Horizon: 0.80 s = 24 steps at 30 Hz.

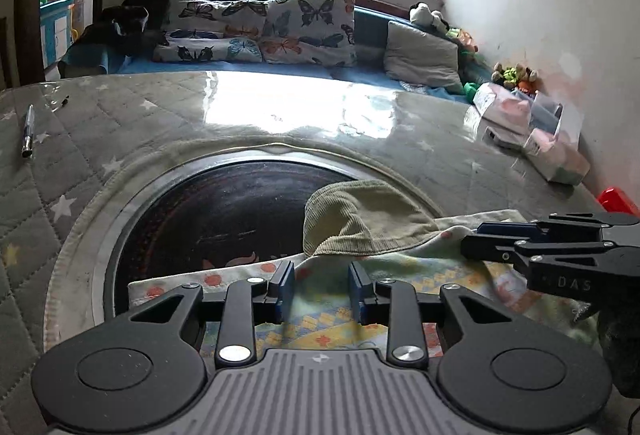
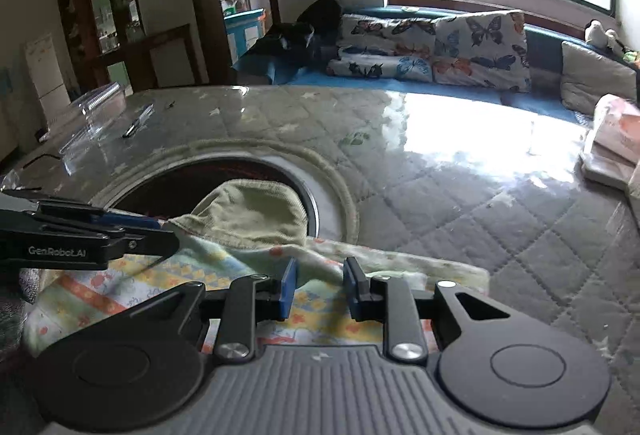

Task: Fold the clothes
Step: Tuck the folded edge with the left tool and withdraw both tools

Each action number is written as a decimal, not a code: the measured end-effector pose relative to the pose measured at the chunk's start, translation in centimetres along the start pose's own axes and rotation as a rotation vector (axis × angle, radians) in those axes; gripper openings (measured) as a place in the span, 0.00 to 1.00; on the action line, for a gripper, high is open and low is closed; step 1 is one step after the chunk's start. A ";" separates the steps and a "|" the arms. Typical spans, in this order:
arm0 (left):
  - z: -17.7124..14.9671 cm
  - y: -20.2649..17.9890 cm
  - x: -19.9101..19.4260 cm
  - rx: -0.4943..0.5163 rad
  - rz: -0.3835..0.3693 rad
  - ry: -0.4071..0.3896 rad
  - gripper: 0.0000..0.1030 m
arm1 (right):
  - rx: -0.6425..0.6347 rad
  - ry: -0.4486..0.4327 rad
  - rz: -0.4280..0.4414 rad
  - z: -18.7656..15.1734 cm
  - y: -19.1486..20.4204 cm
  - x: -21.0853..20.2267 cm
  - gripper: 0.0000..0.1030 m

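Note:
A small garment lies at the near edge of the table: pastel printed cloth (image 1: 320, 327) with an olive ribbed part (image 1: 360, 219) folded onto it, partly over a round dark plate (image 1: 224, 207). My left gripper (image 1: 322, 291) stands on its near left part, blue pads a little apart with a bunch of the cloth filling the gap. My right gripper (image 2: 320, 289) grips a raised ridge of the same printed cloth (image 2: 132, 287) the same way, beside the olive part (image 2: 248, 211). Each gripper shows side-on in the other's view, the right (image 1: 470, 245) and the left (image 2: 168, 235), close together.
The table carries a quilted star cover under glossy sheeting (image 2: 460, 195). A pen (image 1: 28, 131) lies far left near a clear plastic box (image 2: 100, 107). Packets and boxes (image 1: 536, 131) crowd the right edge by the wall. A sofa with butterfly cushions (image 1: 280, 27) stands behind.

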<state>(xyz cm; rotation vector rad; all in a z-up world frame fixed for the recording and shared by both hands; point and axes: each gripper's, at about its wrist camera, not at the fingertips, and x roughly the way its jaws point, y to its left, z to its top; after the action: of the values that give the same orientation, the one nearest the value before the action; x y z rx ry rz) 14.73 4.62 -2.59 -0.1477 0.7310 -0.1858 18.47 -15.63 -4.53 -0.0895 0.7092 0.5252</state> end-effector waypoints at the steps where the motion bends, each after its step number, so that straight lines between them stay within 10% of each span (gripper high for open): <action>1: 0.0 0.1 0.0 0.002 0.012 -0.002 0.30 | -0.001 0.000 -0.006 0.0 -0.1 -0.1 0.24; 24: -1.7 2.6 -4.4 -0.015 0.041 -0.047 0.34 | -0.075 -0.010 -0.059 -0.2 2.3 -2.4 0.27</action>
<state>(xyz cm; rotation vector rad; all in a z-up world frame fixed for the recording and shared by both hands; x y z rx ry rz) 10.70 7.99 -1.51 -0.1508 0.6887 -0.1379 15.71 -14.72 -2.95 -0.1770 0.6757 0.4951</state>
